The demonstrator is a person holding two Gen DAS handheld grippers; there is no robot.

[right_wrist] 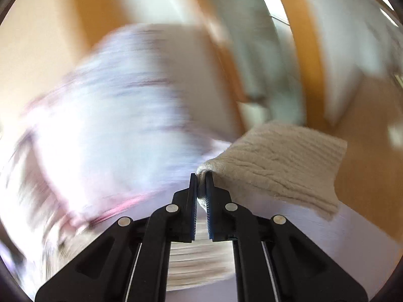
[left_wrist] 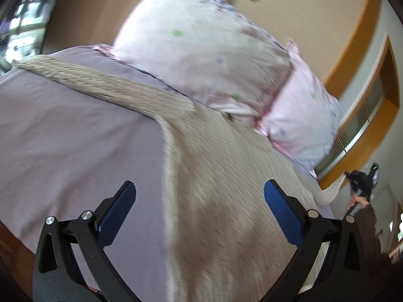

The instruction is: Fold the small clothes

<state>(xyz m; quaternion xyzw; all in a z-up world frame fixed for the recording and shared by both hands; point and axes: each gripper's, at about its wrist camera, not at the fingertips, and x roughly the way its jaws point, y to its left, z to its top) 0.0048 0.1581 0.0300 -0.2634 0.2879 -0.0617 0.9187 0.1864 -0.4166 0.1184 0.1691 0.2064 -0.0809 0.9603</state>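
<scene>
A beige knit sweater [left_wrist: 216,176] lies spread on a mauve bed sheet [left_wrist: 75,136], one sleeve [left_wrist: 83,80] stretched out to the far left. My left gripper [left_wrist: 200,196] is open and empty, its blue pads hovering over the sweater's body. My right gripper [right_wrist: 201,176] is shut on the other sleeve [right_wrist: 277,166], which is lifted off the bed and drapes to the right. In the left wrist view the right gripper [left_wrist: 362,178] shows small at the far right with that sleeve end [left_wrist: 332,191].
Two pale pink floral pillows [left_wrist: 206,47] lean against the beige wall at the head of the bed, also a blur in the right wrist view [right_wrist: 121,115]. Wooden trim and a doorway [left_wrist: 372,115] are at the right. The bed's near edge [left_wrist: 15,229] is at lower left.
</scene>
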